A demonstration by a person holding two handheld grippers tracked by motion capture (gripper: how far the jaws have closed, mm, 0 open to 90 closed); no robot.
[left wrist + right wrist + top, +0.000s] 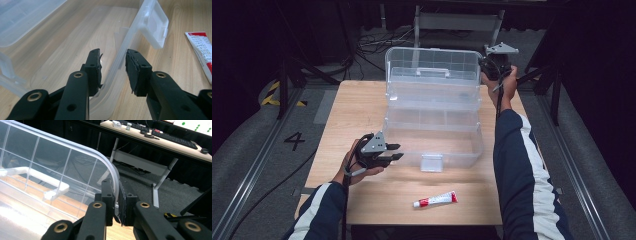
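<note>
Dark floor and cables surround a pale wooden table (362, 110), seen from above. On it stands a clear plastic box (434, 137) with its lid (432, 70) raised. The left gripper (389, 152) sits at the box's near left corner; the right gripper (492, 67) is at the lid's upper right edge. A red-and-white tube (435, 199) lies near the front.

Left gripper view: the jaws straddle the box's front wall (117, 65), parted, a gap showing at each pad.

Right gripper view: the jaws are clamped on the lid's rim (115, 182).
</note>
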